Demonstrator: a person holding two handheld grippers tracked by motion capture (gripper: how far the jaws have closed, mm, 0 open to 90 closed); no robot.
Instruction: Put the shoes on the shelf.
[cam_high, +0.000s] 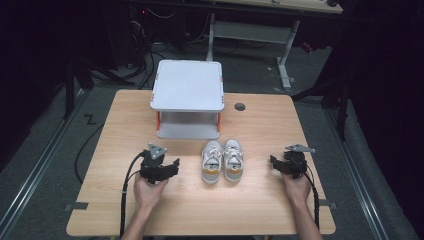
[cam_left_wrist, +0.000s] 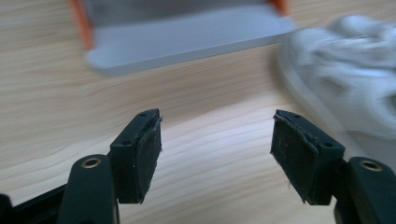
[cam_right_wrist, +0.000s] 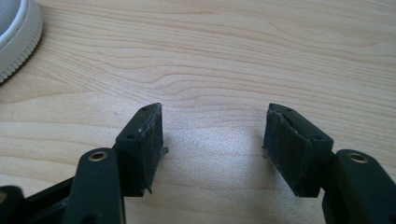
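The shoes (cam_high: 222, 161) stand side by side at the bench (cam_high: 125, 210) centre, toes towards the two-tier rack (cam_high: 188, 87) at 12 o'clock. The left hand-held gripper (cam_high: 173, 165) sits at 9 o'clock of the pair, jaws apart with nothing between them; its own view shows a blurred shoe (cam_left_wrist: 345, 70) just off to 2 o'clock. The right hand-held gripper (cam_high: 273, 161) waits at 3 o'clock of the pair, also open and empty, with a white sole (cam_right_wrist: 16, 37) at its 10 o'clock.

The risks, as I judge them: the shoes touch each other, so closing on one may drag or tip its neighbour. A grip on the soft upper or laces may slip. The rack's lower shelf looks shallow, so a tilted shoe could catch its edge.
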